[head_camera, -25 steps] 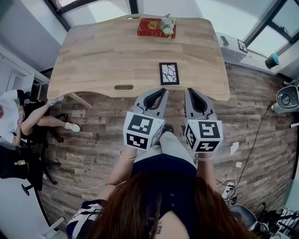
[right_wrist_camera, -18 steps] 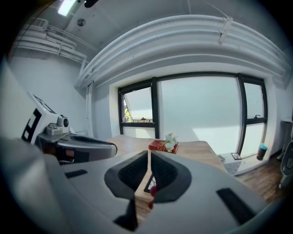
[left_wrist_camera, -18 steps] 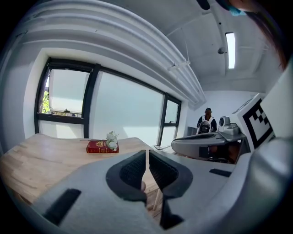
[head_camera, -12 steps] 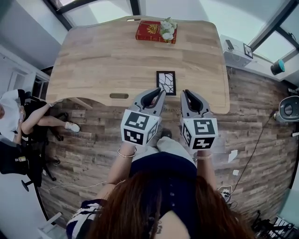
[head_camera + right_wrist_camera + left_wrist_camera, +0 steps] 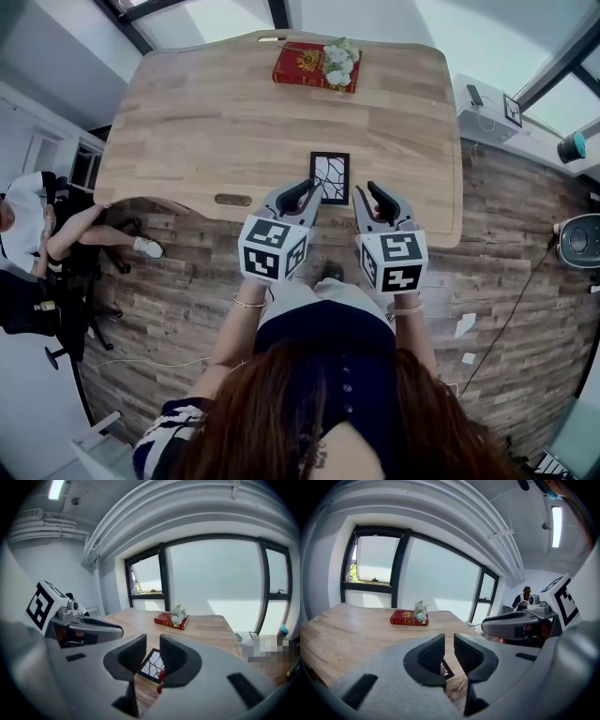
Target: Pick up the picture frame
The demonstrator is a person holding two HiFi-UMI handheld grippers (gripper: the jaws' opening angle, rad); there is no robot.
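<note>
Head view: over the last second the left gripper (image 5: 305,190) and right gripper (image 5: 373,192) have come forward and down to the near edge of the table (image 5: 187,122). They flank the picture frame (image 5: 330,177), which lies flat and untouched near that edge. Left gripper view: the jaws stand a narrow gap apart with nothing between them, a corner of the frame showing just beyond. Right gripper view: the jaws, closed a moment ago, are opening and empty, with the frame ahead through the gap, so the approach looks near complete and the grasp not yet begun.
</note>
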